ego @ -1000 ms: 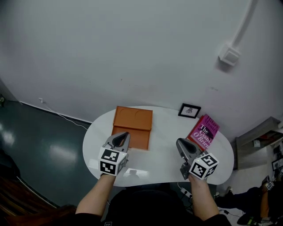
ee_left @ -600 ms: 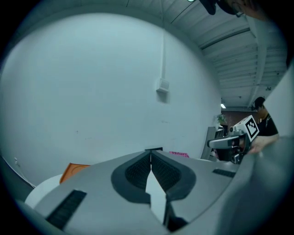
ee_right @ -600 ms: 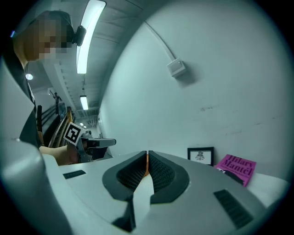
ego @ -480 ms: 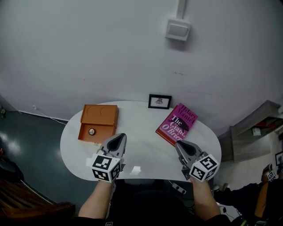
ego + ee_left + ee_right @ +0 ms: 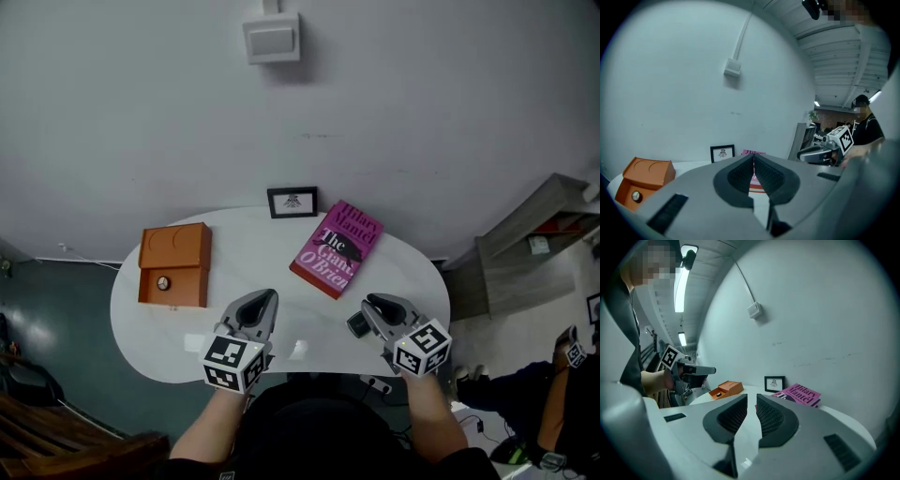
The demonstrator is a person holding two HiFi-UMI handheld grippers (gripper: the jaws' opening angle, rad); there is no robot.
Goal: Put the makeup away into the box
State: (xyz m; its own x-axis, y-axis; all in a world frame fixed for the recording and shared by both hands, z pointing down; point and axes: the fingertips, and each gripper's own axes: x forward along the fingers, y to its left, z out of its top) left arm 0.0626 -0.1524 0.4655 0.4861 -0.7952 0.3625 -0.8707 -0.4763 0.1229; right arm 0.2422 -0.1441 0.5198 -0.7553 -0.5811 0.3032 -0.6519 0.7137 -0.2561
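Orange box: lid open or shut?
Shut. The orange box shows its lid down over the body, round clasp on the front, no interior visible.

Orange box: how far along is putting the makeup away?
Nothing looks done. The orange box looks closed on the table, its inside hidden; no makeup shows, only a pink book and picture frame. In hand: nothing, the left gripper and right gripper are shut and empty. Left: finding the makeup, opening the box, filling it.
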